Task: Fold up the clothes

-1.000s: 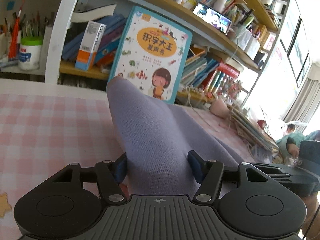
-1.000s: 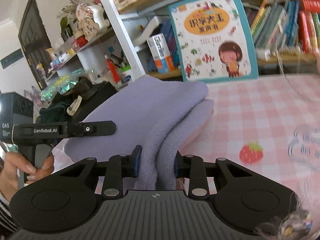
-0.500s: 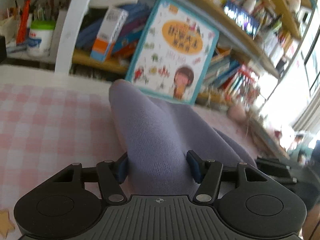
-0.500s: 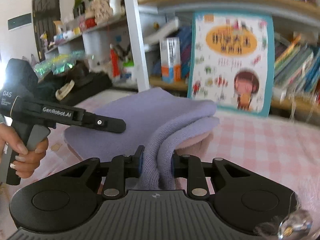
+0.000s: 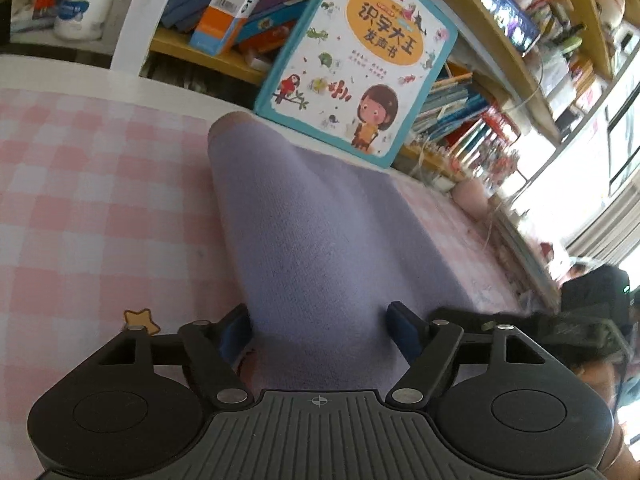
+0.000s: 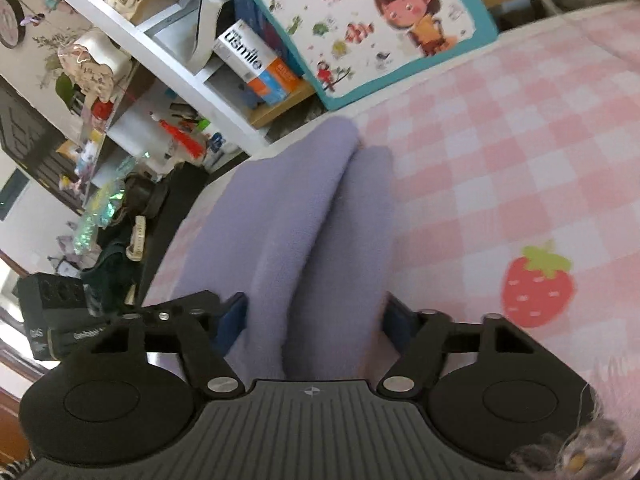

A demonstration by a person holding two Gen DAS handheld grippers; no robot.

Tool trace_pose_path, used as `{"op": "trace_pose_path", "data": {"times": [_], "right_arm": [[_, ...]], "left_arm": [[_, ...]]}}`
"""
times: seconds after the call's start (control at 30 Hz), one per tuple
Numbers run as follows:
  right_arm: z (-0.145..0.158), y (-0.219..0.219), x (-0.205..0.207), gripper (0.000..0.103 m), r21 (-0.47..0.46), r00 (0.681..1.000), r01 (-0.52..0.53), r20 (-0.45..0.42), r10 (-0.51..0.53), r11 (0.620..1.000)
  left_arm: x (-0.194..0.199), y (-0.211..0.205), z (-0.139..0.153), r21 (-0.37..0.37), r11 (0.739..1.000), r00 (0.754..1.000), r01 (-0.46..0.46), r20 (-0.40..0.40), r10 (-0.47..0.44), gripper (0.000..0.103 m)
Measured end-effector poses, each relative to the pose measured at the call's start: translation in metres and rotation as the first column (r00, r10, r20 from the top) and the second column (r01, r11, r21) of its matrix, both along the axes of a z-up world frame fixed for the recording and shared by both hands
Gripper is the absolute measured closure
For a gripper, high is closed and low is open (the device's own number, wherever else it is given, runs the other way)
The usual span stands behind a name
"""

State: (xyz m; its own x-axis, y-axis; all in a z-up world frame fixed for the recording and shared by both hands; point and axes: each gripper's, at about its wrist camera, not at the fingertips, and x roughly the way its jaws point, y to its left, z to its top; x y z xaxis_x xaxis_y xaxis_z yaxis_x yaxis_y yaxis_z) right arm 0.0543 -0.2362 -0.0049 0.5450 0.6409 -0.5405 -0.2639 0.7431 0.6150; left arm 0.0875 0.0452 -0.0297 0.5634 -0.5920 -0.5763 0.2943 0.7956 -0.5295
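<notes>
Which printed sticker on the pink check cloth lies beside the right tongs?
The red strawberry, just right of the right tongs, which grip the purple knit garment. The small yellow star lies by the left tongs instead.

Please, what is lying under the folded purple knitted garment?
The folded purple knitted garment lies on a pink-and-white checked tablecloth, which shows around it. Whether anything else lies beneath cannot be seen, since the garment covers that area.

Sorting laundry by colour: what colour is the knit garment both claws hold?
Lavender purple; the soft knit garment shows best in the left wrist view.
</notes>
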Motion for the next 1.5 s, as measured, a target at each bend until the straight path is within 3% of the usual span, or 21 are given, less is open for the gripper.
{"op": "trace_pose_path", "data": {"times": [0.1, 0.2, 0.33, 0.5, 0.63, 0.93, 1.2, 1.5], "right_arm": [[-0.003, 0.006, 0.004, 0.068, 0.017, 1.000, -0.008, -0.001, 0.008, 1.000], [0.007, 0.008, -0.011, 0.073, -0.018, 0.995, -0.024, 0.097, 0.025, 1.000], [0.022, 0.008, -0.019, 0.073, -0.035, 0.981, -0.023, 0.192, 0.030, 0.999], [0.039, 0.012, -0.010, 0.073, -0.059, 0.965, -0.015, 0.261, 0.030, 0.998], [0.045, 0.022, 0.012, 0.073, -0.118, 0.956, -0.017, 0.289, 0.051, 0.993], [0.033, 0.034, 0.069, 0.073, -0.162, 0.954, -0.014, 0.292, 0.061, 0.987], [0.021, 0.041, 0.104, 0.073, -0.198, 0.950, -0.018, 0.301, 0.079, 0.980], [0.001, 0.039, 0.116, 0.069, -0.153, 0.962, 0.019, 0.273, 0.024, 0.988]], "left_arm": [[-0.006, -0.003, 0.001, 0.012, 1.000, 0.999, -0.006, 0.035, 0.005, 0.037], [-0.015, -0.005, 0.009, 0.013, 1.000, 0.997, 0.002, 0.077, -0.003, 0.042], [-0.017, -0.002, 0.025, -0.029, 1.000, 0.992, 0.000, 0.126, 0.004, 0.042], [-0.002, -0.006, 0.043, -0.004, 1.000, 0.986, -0.004, 0.164, 0.005, 0.042], [0.024, -0.003, 0.045, 0.004, 1.000, 0.988, -0.022, 0.150, 0.021, 0.042], [0.076, 0.000, 0.028, 0.010, 0.996, 0.984, -0.088, 0.156, 0.086, 0.042], [0.096, 0.004, 0.009, -0.015, 0.992, 0.980, -0.126, 0.151, 0.127, 0.042], [0.108, 0.008, -0.008, -0.033, 0.987, 0.980, -0.157, 0.123, 0.160, 0.039]]}}
